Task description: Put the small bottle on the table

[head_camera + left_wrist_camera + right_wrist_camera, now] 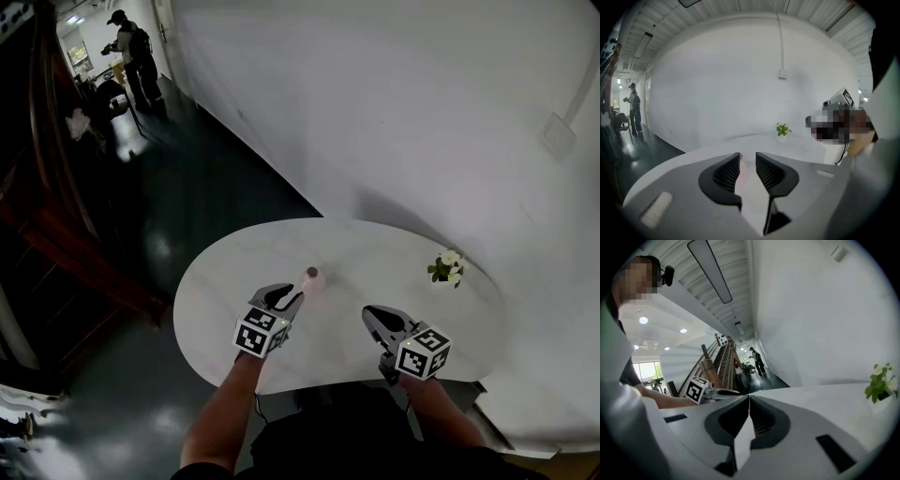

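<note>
Left hand-held gripper [291,295] is hovering released just behind the small pink bottle [312,277] on the white oval counter [375,244]. Placing seems done; next I'm planning a straight pull-back.

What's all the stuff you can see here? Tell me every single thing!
table: one, white, oval, beside the wall
small bottle: one, pale pink with a dark top, standing on the table just ahead of the left gripper
plant: one, green with white flowers, on the table's right side
wall box: one, white, on the wall at upper right
staircase: one, dark wood, far left
person: one, dark clothes, far off down the hallway
left gripper: one, grey and black, jaws apart, gripping nothing
right gripper: one, grey and black, jaws together, empty
</note>
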Motion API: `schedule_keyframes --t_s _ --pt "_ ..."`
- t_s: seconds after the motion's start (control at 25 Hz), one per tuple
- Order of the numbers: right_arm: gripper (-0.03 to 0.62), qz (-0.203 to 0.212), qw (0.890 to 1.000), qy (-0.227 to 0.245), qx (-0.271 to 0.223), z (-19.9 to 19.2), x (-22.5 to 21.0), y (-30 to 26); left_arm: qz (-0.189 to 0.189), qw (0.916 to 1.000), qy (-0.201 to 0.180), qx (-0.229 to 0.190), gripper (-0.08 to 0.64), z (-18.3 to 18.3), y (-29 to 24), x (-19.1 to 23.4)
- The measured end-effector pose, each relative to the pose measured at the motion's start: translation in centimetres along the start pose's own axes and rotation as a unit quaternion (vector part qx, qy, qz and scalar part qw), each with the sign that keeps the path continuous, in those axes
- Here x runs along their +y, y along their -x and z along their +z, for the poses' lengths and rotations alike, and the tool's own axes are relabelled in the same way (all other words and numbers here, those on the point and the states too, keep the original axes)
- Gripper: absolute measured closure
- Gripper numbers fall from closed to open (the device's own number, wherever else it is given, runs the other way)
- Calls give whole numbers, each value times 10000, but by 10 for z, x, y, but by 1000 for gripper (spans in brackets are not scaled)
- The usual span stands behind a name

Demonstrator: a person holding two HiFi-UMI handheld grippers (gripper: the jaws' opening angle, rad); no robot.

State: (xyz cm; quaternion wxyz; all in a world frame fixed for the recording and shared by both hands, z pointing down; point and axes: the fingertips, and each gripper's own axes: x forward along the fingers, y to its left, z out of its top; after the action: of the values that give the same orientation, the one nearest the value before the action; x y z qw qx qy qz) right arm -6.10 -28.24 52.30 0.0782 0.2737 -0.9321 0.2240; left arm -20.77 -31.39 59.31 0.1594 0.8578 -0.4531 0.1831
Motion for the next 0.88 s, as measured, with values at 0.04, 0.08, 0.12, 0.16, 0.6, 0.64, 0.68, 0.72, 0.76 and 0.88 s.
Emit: schedule_keyframes --t_s 0.04,0.08,0.12,0.16,0.6,0.64,0.68,0.72,0.76,0.88 --pt "581 -11 10000 1 5 1 1 4 6 10000 11 -48 453 1 7 -2" --pt "581 -20 10000 18 6 3 0 7 47 9999 36 -134 464 5 13 -3" --pt "581 -23 10000 47 -3 7 -2 9 113 9996 74 -243 474 10 19 -3" --pt "581 -15 10000 81 -25 12 -4 11 187 9991 114 -350 477 15 25 -4" --pt "581 587 9978 190 -242 49 -23 32 855 9924 416 -782 479 55 41 -36" --pt "581 636 9975 188 -248 49 -27 36 906 9915 428 -835 479 60 39 -42" --pt "581 680 9972 194 -241 49 -30 39 963 9902 448 -903 479 66 38 -47" --pt "581 737 9968 210 -225 50 -33 43 1031 9887 474 -982 479 73 39 -53" --pt "581 810 9962 234 -207 51 -34 49 1106 9869 499 -1062 480 79 40 -59" --pt "581 1038 9938 346 -215 56 -36 68 1338 9823 488 -1217 479 91 44 -78"
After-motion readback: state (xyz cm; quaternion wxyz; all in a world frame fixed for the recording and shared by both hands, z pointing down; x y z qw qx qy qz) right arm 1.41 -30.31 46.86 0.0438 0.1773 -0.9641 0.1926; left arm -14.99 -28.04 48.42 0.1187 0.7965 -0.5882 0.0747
